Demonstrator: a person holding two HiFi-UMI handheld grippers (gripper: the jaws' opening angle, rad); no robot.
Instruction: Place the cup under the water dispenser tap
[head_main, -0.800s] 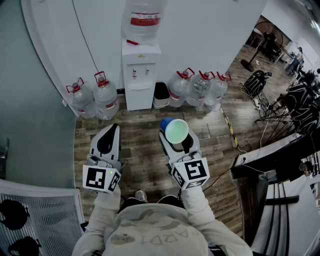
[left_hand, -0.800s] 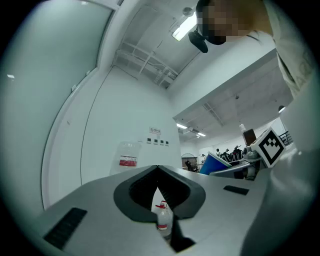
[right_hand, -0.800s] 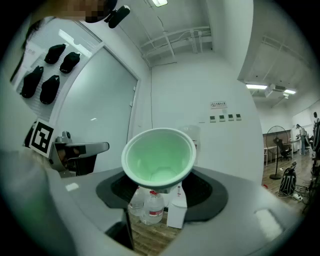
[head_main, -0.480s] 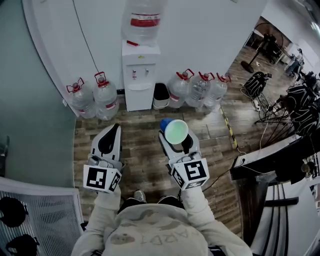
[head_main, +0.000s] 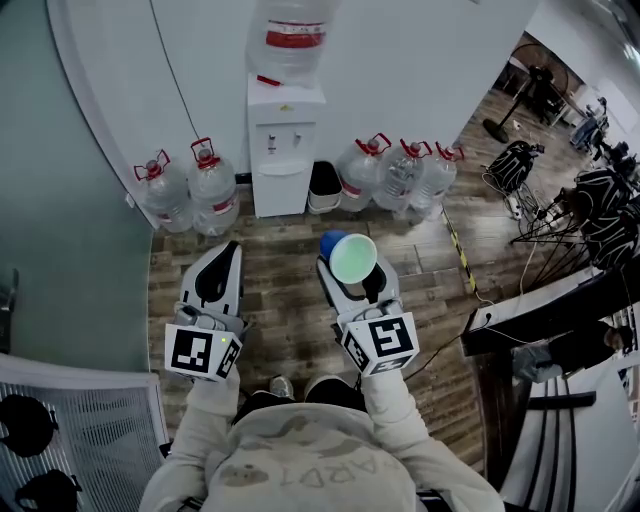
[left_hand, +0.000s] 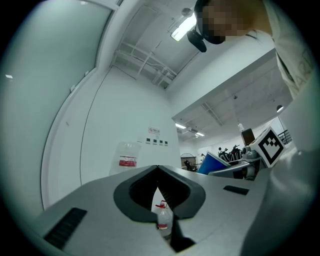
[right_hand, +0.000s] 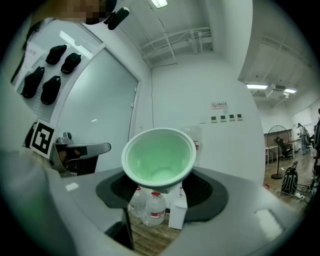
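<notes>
- right gripper (head_main: 345, 272) clamps the green-lined cup (head_main: 353, 261); left gripper (head_main: 222, 262) jaws together, empty
- water dispenser (head_main: 284, 150) at twelve o'clock, well apart; its bottle (head_main: 292, 40) has a red label, print unreadable

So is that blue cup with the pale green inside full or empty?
Empty. The right gripper view looks straight into the blue plastic cup, and its pale green walls and bottom show bare, with no liquid.

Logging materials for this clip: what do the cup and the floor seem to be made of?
The cup: probably plastic, smooth, slightly glossy; thin rolled rim, pale green inside. The floor: wood or wood-look laminate, matte; plank seams and grain show.
</notes>
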